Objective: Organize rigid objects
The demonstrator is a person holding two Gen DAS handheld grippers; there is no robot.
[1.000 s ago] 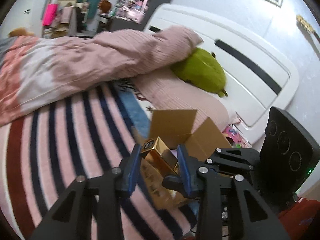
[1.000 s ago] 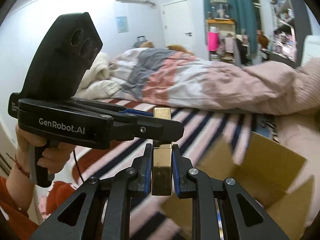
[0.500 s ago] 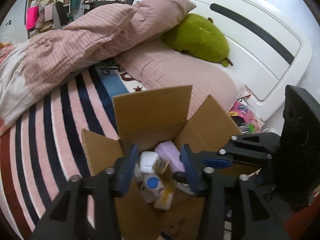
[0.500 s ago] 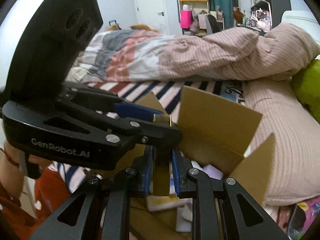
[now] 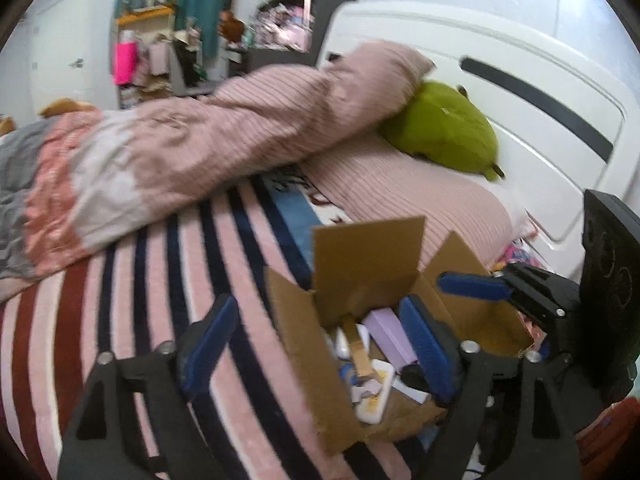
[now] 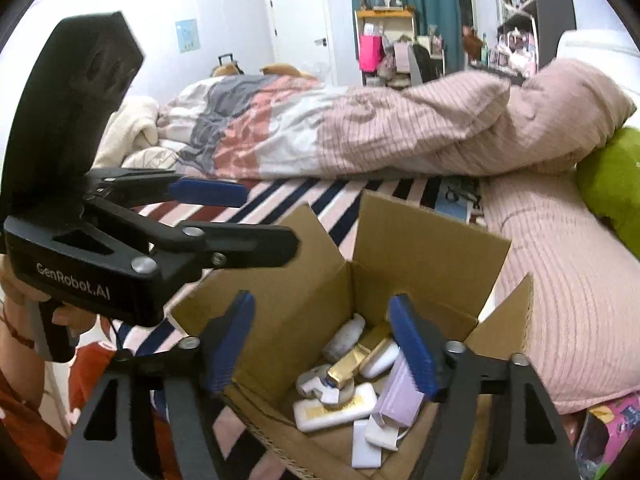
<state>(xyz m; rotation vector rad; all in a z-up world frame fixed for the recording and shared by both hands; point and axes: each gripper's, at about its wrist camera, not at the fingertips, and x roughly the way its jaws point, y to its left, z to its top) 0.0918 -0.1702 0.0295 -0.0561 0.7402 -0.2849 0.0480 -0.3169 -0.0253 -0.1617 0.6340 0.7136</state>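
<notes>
Gold box lies in the carton at lower centre; both grippers' jaws, just spread and empty, should be lifted straight clear of the flaps.

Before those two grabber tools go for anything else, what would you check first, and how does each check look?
1. Left gripper jaws empty: ok, they have just been opening, nothing between them.
2. Right gripper jaws empty: ok, just opened, nothing between them.
3. Shiny gold rectangular box lies inside the open brown cardboard box: ok.
4. Cardboard box upright on the striped pink blanket, flaps open: ok.
5. Room left inside among the white bottles and the lilac carton: cannot tell.
</notes>
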